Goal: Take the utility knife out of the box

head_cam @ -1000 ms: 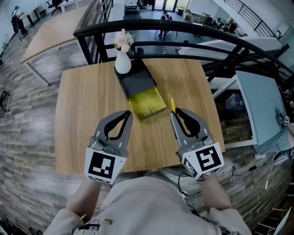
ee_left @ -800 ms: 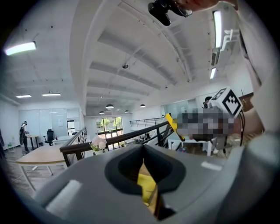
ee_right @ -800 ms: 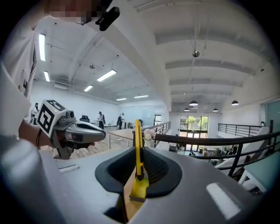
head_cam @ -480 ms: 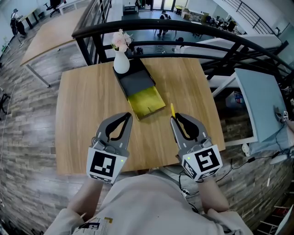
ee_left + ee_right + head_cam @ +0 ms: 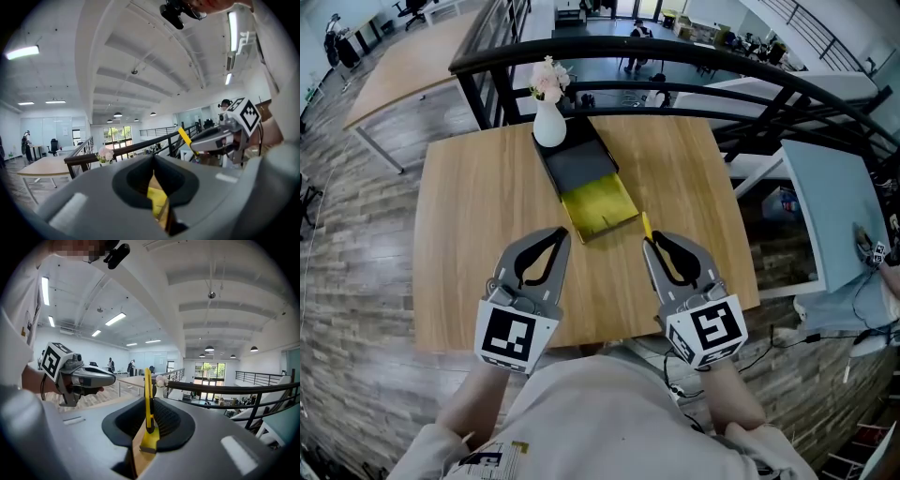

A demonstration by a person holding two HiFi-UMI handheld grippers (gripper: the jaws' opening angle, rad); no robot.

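Observation:
The box point(image 5: 600, 208) lies open on the wooden table point(image 5: 469, 216), its yellow tray pulled out of a black sleeve point(image 5: 578, 167). My right gripper point(image 5: 647, 244) hovers just right of the tray, shut on the yellow utility knife point(image 5: 646, 225), whose thin end sticks out past the tips. In the right gripper view the knife point(image 5: 148, 404) stands on edge between the jaws of the right gripper point(image 5: 149, 394). My left gripper point(image 5: 563, 234) hangs near the tray's front left, shut with nothing in it. The left gripper view shows the left gripper point(image 5: 153, 161) with the yellow tray beyond its tips.
A white vase point(image 5: 549, 127) with pale flowers stands at the far end of the black sleeve. A black railing point(image 5: 675, 66) runs behind the table. The table's front edge lies just below both grippers. A pale blue surface point(image 5: 825, 216) sits to the right.
My right gripper has drifted slightly left with the knife in it. The left gripper has stayed where it was.

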